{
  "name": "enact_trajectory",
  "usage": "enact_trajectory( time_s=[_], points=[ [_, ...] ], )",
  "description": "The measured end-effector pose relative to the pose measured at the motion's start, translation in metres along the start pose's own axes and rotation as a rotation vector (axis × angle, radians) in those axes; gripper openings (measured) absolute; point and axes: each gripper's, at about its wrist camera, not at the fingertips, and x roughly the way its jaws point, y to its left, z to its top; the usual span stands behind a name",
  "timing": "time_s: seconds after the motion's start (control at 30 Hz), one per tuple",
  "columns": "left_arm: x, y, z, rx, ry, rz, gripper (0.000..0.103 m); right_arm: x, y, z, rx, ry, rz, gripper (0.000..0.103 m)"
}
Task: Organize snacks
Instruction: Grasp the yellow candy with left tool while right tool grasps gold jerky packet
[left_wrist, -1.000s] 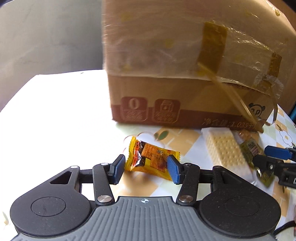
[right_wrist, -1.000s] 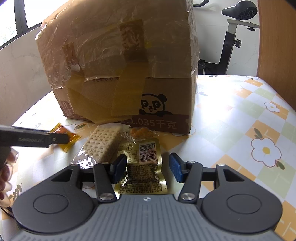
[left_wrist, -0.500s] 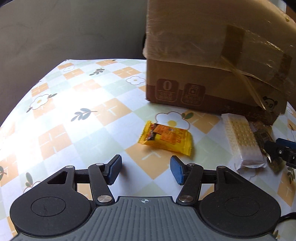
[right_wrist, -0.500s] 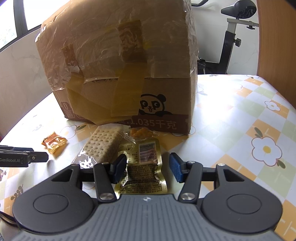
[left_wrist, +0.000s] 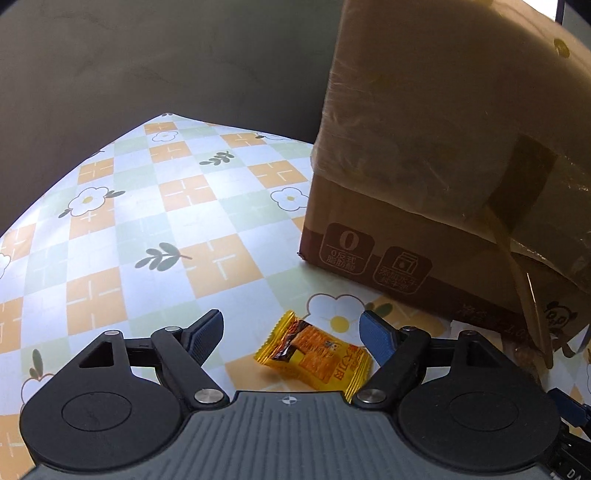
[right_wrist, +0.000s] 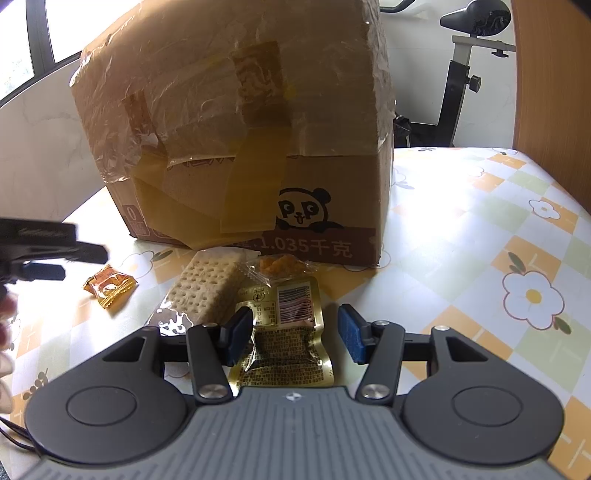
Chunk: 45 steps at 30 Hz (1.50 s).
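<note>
A yellow snack packet (left_wrist: 317, 360) (right_wrist: 110, 286) lies flat on the checked tablecloth in front of the cardboard box (left_wrist: 443, 184) (right_wrist: 258, 147). My left gripper (left_wrist: 291, 338) (right_wrist: 55, 251) hovers over it, jaws opening wide, pads clear of the packet. A gold foil packet (right_wrist: 286, 332) lies on the cloth between the fingers of my right gripper (right_wrist: 295, 334), whose pads stand apart from it. Beside it sit a wrapped cracker pack (right_wrist: 207, 288) and a small clear packet of orange pieces (right_wrist: 280, 266).
The taped box with a panda print fills the middle of the table (right_wrist: 480, 240). Bare cloth stretches to its left (left_wrist: 147, 221) and right. An exercise bike (right_wrist: 469, 55) stands behind the table, a wooden panel at far right. A person's fingers (right_wrist: 5, 332) show at the left edge.
My left gripper drew back and up from the yellow snack, rolled a little, and its jaws widened; the snack now lies free on the cloth. The right gripper and gold packet have not moved.
</note>
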Motion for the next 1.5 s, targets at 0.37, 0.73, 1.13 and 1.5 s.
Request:
enact_trajectory(
  time_s=[0.37, 0.73, 1.13, 1.5],
  points=[
    [-0.003, 0.008, -0.016, 0.053, 0.053, 0.062, 0.083, -0.001, -0.001, 0.0, 0.007, -0.002, 0.006, 0.055],
    [0.001, 0.011, -0.022, 0.182, -0.024, -0.041, 0.054, -0.001, -0.001, 0.0, 0.005, -0.001, 0.007, 0.056],
    [-0.022, 0.012, -0.048, 0.206, -0.024, -0.157, 0.034, 0.001, -0.001, 0.0, -0.007, 0.002, 0.006, 0.057],
    [-0.033, 0.019, -0.061, 0.184, -0.038, -0.174, 0.034, 0.002, 0.008, 0.004, -0.082, 0.049, 0.036, 0.062]
  ],
)
